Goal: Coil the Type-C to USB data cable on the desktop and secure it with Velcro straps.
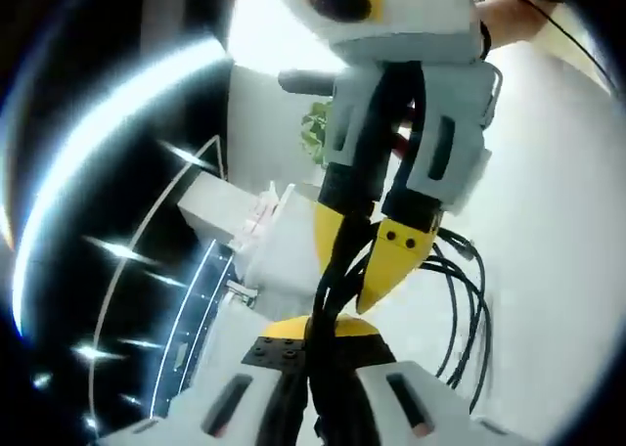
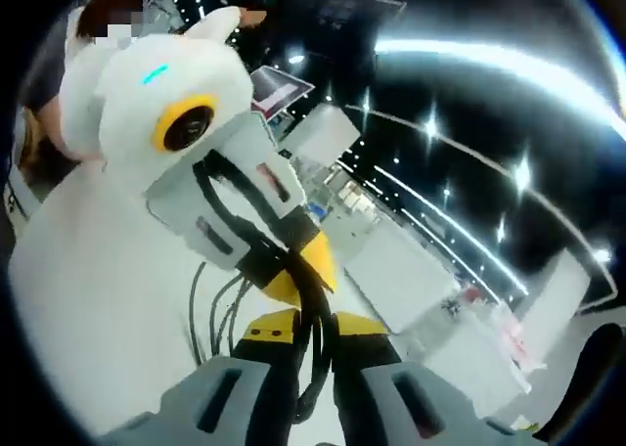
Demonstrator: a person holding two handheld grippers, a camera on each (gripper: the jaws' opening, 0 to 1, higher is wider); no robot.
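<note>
The white tabletop [image 1: 558,231] lies behind everything in the left gripper view, and the thin black data cable [image 1: 460,309] hangs in several loops over it. In the right gripper view the tabletop [image 2: 88,309] sits at the left, with the cable [image 2: 311,314] rising as a bundled strand. Right of the cable there stand pale boxes [image 2: 401,275] and bright ceiling strip lights [image 2: 489,60]. The left gripper view instead shows a small green plant [image 1: 315,133] behind the cable.

The left claw [image 1: 323,353], grey with yellow tips, is pressed together on the cable bundle. The right claw [image 2: 311,343] pinches the same bundle just beside it. No writing can be read.
</note>
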